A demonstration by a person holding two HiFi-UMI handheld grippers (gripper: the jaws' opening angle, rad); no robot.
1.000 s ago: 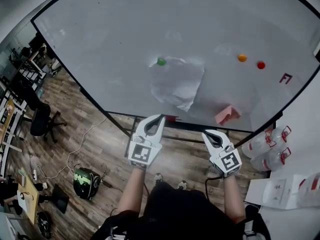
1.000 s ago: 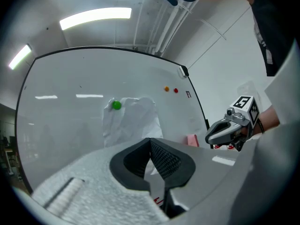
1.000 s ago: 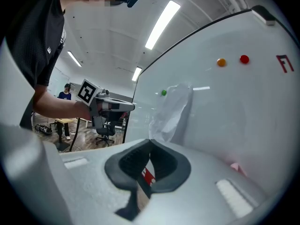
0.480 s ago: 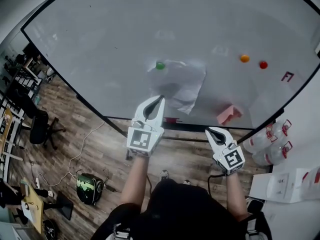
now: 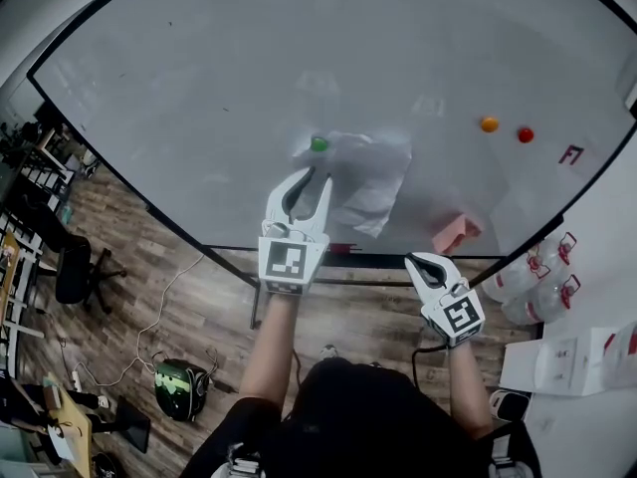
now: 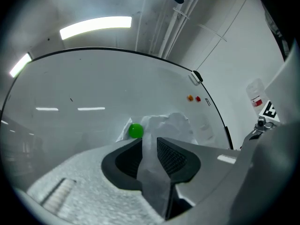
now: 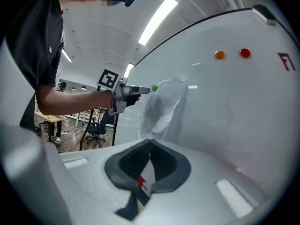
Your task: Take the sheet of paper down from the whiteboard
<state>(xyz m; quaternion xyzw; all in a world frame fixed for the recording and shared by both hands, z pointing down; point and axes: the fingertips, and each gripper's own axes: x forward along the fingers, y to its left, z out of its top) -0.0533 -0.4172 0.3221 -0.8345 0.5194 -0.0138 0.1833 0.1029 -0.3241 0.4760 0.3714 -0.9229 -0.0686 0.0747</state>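
Note:
A crumpled white sheet of paper (image 5: 364,180) hangs on the whiteboard (image 5: 199,88), pinned at its top left corner by a green magnet (image 5: 319,143). My left gripper (image 5: 310,183) is raised in front of the sheet's left edge, just below the magnet. Its jaws have just been opening and nothing is between them. In the left gripper view the paper (image 6: 174,124) and magnet (image 6: 136,131) show beyond the open left gripper (image 6: 149,146). My right gripper (image 5: 426,264) is lower, near the board's bottom edge, shut and empty. From the right gripper (image 7: 150,143) I see the left gripper (image 7: 140,90) beside the paper (image 7: 162,104).
An orange magnet (image 5: 489,124) and a red magnet (image 5: 526,134) sit on the board to the right, with a red mark (image 5: 569,153) beyond them. A pink eraser (image 5: 455,233) rests at the board's bottom edge. Bottles (image 5: 528,282) and boxes (image 5: 562,364) stand at the right; an office chair (image 5: 75,267) is left.
The left gripper has risen toward the board, up to the paper's left edge under the green magnet, and its jaws have opened. The right gripper has stayed low and shut.

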